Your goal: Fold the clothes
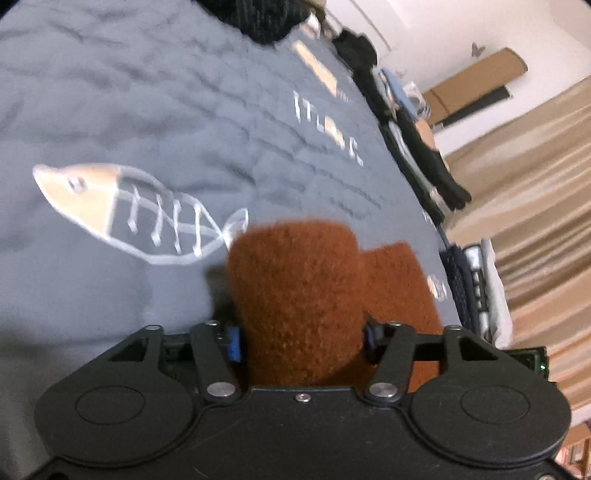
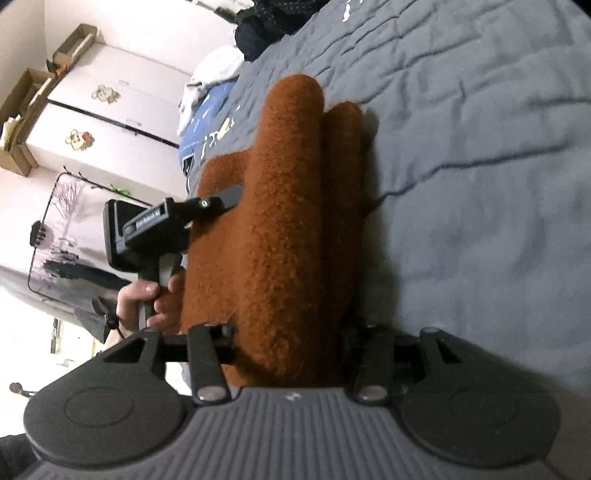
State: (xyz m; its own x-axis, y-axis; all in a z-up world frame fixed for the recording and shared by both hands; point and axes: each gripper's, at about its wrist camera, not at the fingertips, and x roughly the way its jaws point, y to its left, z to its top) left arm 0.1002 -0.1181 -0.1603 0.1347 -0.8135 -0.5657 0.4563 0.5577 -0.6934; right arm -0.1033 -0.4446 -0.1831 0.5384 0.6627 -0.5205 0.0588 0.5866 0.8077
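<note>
Left wrist: left tool clamped on a thick roll of the rust-brown fuzzy garment, over the grey quilt with fish print.

Right wrist: right tool gripping the same garment's fold; it lies along the bed.

Fuzzy rust-brown knit garment lies on a matt grey quilted cloth bedspread.

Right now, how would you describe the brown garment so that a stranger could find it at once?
Look at the grey quilted bedspread printed with a fish skeleton. On it lies the rust-brown fuzzy garment, folded into thick rolls, with the left gripper and the right gripper at it. Its warm colour and woolly pile set it apart from the dark clothes at the bed's far end.
</note>
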